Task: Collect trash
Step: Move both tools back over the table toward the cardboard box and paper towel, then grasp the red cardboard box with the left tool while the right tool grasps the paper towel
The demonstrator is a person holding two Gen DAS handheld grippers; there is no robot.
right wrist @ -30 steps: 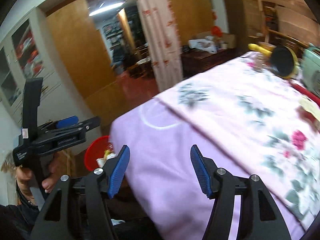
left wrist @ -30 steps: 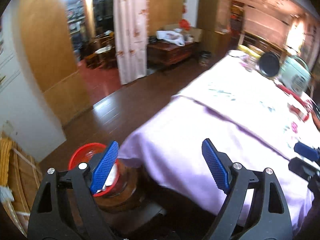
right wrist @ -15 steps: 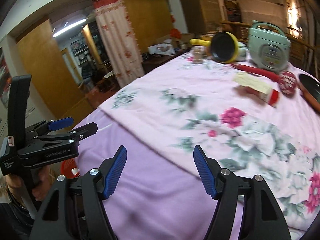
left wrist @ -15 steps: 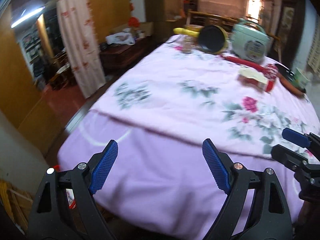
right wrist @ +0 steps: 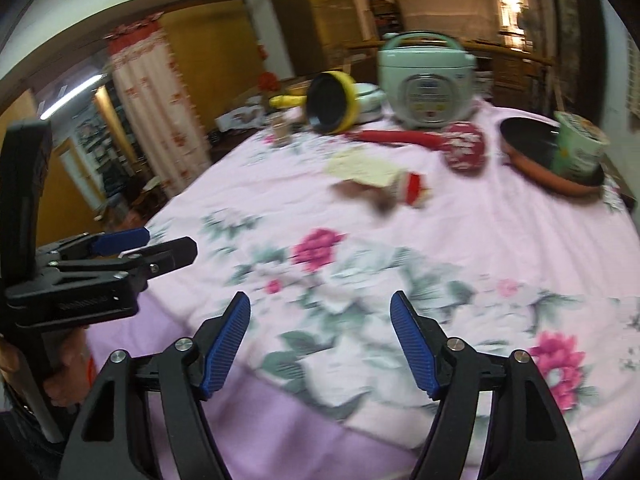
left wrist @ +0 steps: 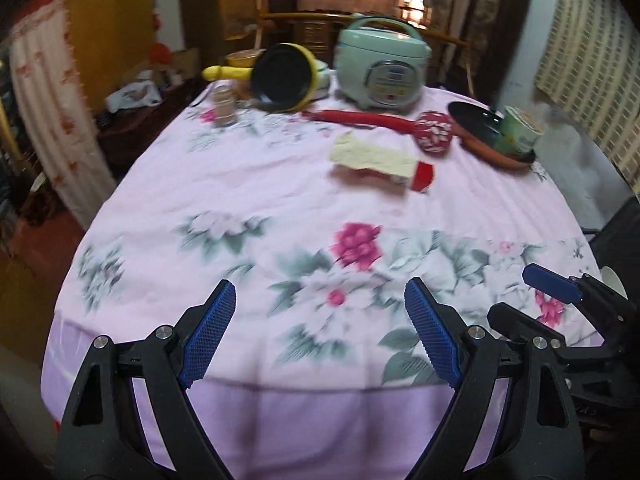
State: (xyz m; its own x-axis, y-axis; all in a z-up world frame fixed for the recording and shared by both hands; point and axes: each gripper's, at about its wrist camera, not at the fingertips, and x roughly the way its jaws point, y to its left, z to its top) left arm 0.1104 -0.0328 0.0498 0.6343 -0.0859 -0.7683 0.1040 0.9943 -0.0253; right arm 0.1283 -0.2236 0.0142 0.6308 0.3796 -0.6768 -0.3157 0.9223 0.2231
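Trash here looks to me like the torn wrapper (left wrist: 374, 157) with its red end, lying flat on the floral tablecloth (left wrist: 256, 184) just above centre of the left wrist frame. Going left to right along the far edge: a small jar (left wrist: 224, 105), a yellow pan (left wrist: 282, 78) tipped on its side, a pale green rice cooker (left wrist: 382, 66), a red ladle (left wrist: 400, 126), then a cup (left wrist: 518, 134) standing in a flat pan (left wrist: 486, 136) at upper right. My left gripper (left wrist: 316, 332) stands wide and empty at bottom centre. My right gripper (right wrist: 320, 340) is opening, nothing between its blue pads. I judge this the approach: next I must reach forward to the wrapper and pinch it flat against the cloth.
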